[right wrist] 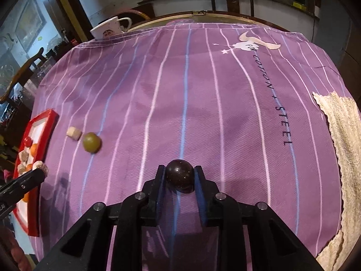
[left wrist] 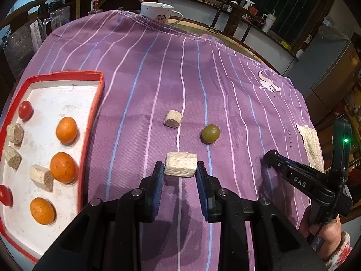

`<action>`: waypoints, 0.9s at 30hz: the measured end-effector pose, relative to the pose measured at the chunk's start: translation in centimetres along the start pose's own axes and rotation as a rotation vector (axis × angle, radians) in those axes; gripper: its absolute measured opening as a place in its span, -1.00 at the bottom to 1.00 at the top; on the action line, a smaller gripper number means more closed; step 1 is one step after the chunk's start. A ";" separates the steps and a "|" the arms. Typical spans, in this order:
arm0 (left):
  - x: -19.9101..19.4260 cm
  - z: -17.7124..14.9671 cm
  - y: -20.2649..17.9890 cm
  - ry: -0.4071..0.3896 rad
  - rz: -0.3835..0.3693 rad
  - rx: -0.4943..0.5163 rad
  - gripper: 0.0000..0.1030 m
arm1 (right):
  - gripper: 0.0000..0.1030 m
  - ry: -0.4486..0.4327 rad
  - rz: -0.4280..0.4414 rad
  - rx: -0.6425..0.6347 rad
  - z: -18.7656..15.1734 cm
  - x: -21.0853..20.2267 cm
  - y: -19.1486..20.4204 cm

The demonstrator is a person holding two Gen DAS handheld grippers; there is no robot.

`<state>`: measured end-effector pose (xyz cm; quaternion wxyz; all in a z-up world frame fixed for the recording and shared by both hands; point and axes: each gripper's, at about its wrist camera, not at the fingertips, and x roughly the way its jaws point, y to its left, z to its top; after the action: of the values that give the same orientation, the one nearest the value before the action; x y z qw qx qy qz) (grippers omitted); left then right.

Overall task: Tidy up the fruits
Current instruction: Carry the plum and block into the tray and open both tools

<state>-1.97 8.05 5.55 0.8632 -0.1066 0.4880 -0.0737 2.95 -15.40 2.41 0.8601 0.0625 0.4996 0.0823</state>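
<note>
On the far left sits a red-rimmed tray (left wrist: pixel 94 122) w/ three oranges (left wrist: pixel 66 129), two red tomatoes (left wrist: pixel 25 110) & several pale cut chunks (left wrist: pixel 14 133). Right of it, on the purple striped cloth (left wrist: pixel 140 72), the left gripper (left wrist: pixel 180 169) is clamped on a pale chunk (left wrist: pixel 180 164), lifted off the cloth. Beyond: another cut piece (left wrist: pixel 173 118) & a green grape (left wrist: pixel 210 133), apart. Further right, the right gripper (right wrist: pixel 179 176) is closed tight on a dark round fruit (right wrist: pixel 179 176). Beige mat (right wrist: pixel 343 140) at far right edge.
</note>
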 end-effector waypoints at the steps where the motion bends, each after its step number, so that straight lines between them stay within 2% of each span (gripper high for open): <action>1: -0.5 0.0 0.3 -0.006 0.001 -0.002 -0.46 | -0.48 -0.003 0.006 -0.010 -0.1 -0.3 0.6; 8: -3.5 -0.2 3.6 -0.038 0.033 -0.045 -0.46 | -0.48 -0.018 0.064 -0.067 -0.1 -1.7 5.0; 18: -7.5 0.1 13.6 -0.068 0.162 -0.153 -0.46 | -0.48 -0.023 0.145 -0.184 -0.1 -2.1 14.8; 27: -7.3 3.7 18.8 -0.063 0.204 -0.068 -0.46 | -0.47 -0.010 0.219 -0.261 1.5 -0.1 24.8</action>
<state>-2.11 28.37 8.64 0.8770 -0.0877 0.4712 0.0346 2.30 8.84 7.95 0.8493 0.0046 0.4706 0.2393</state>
